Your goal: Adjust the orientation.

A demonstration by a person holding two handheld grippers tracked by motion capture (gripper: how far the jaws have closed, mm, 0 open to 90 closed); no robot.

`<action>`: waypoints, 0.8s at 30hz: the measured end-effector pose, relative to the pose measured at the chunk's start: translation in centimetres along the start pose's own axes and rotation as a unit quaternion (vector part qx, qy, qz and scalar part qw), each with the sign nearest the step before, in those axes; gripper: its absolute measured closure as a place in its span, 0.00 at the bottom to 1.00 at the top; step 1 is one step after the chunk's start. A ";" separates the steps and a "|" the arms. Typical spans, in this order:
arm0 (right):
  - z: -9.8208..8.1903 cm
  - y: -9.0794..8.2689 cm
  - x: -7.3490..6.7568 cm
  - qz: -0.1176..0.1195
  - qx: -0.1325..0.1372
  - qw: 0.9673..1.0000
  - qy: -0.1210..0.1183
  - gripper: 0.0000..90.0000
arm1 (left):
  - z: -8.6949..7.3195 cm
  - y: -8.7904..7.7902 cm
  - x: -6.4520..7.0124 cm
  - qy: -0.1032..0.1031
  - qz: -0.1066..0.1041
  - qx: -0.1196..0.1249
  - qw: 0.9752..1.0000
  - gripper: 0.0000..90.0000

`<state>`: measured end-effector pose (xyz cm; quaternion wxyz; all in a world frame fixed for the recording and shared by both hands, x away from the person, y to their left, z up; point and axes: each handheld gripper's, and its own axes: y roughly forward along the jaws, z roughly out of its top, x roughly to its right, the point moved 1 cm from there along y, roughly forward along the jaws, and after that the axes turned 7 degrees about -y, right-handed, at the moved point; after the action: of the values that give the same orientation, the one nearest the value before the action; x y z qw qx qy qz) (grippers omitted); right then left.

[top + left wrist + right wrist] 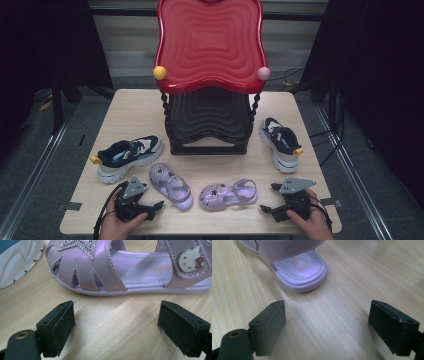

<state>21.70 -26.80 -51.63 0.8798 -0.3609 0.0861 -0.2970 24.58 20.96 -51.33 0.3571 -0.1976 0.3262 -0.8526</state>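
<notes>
Two lilac child's sandals lie on the wooden table near its front edge. The left sandal has a glittery star on the toe and a cat badge on the strap. My left gripper rests just short of its side, jaws wide apart over bare wood. The right sandal lies with its heel toward my right gripper, which also stands open with nothing between its jaws.
A red and black two-tier shoe rack stands at the table's back middle. A navy and white sneaker lies left of it, its white sole showing beside the sandal. Another sneaker lies to the rack's right.
</notes>
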 end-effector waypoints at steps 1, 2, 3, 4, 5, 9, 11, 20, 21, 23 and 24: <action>0.0 0.0 0.0 0.000 0.000 1.000 0.000 0.15 | 0.0 0.0 0.0 0.000 0.000 0.000 1.000 0.15; 0.0 0.0 0.0 0.000 0.000 1.000 0.000 0.15 | 0.0 0.0 0.0 0.000 0.000 0.000 1.000 0.15; 0.0 0.0 0.0 0.000 0.000 1.000 0.000 0.15 | 0.0 0.0 0.0 0.000 0.000 0.000 1.000 0.15; 0.0 0.0 0.0 0.000 0.000 1.000 0.000 0.15 | 0.0 0.0 0.0 0.000 0.000 0.000 1.000 0.15; 0.0 0.0 0.0 0.000 0.000 1.000 0.000 0.15 | 0.0 0.0 0.0 0.000 0.000 0.000 1.000 0.15; 0.0 0.0 0.0 0.000 0.000 1.000 0.000 0.15 | 0.0 0.0 0.0 0.000 0.001 0.000 1.000 0.15; 0.0 0.0 0.0 0.000 0.000 1.000 0.000 0.15 | 0.0 0.0 0.0 -0.001 0.001 0.000 1.000 0.15; 0.0 0.0 0.0 0.000 0.000 1.000 0.000 0.15 | 0.1 -0.9 -0.7 -0.038 0.016 0.002 0.999 0.34; 0.0 0.0 0.0 0.000 0.000 1.000 0.000 0.15 | 0.1 -0.9 -0.7 -0.038 0.016 0.002 0.999 0.37; 0.0 0.0 0.0 0.000 0.000 1.000 0.000 0.15 | 0.8 -1.3 -0.8 -0.023 0.030 0.012 0.999 0.46; 0.0 0.0 0.0 0.000 0.000 1.000 0.000 0.15 | 0.8 -1.3 -0.8 -0.023 0.030 0.012 0.999 0.50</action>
<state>21.70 -26.80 -51.63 0.8798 -0.3611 0.0866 -0.2969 24.96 21.91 -49.97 0.3921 -0.2033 0.3130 -0.8408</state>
